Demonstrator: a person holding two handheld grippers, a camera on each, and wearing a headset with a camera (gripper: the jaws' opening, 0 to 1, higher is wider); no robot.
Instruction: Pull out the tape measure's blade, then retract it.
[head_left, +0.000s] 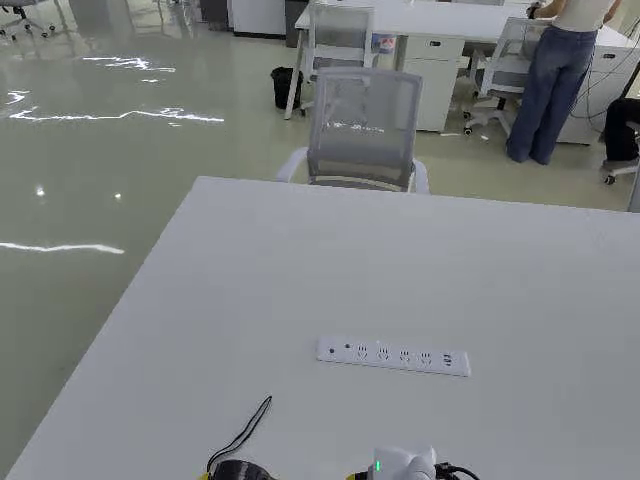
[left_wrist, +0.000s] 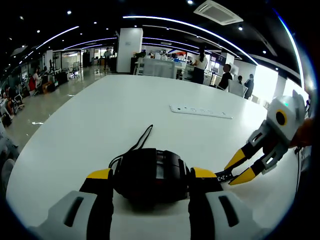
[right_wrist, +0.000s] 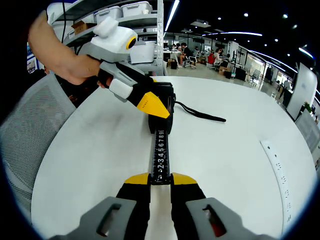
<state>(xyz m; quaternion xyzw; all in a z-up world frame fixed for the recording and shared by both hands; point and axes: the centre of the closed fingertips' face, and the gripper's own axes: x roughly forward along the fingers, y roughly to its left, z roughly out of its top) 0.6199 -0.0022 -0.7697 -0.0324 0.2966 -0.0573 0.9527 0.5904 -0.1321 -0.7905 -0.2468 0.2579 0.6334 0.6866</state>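
Our left gripper (left_wrist: 151, 173) clamps the tape measure (left_wrist: 150, 162) while our right gripper (right_wrist: 160, 178) pinches its blade (right_wrist: 160, 147), whose thin tip could slip free and whip back.

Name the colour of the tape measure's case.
Black case, clearest in the left gripper view.

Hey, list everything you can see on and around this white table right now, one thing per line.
table: one, white, under everything
tape measure: one, black, near the table's edge
blade: one, dark with pale numerals, drawn out of the case
strap: one, black, on the table beyond the case
power strip: one, white, mid-table
mesh chair: one, grey, at the table's far edge
bin: one, black, on the floor behind the chair
person in jeans: one, standing at a far desk
left claw: yellow-tipped, shut on the tape measure
right claw: yellow-tipped, shut on the blade
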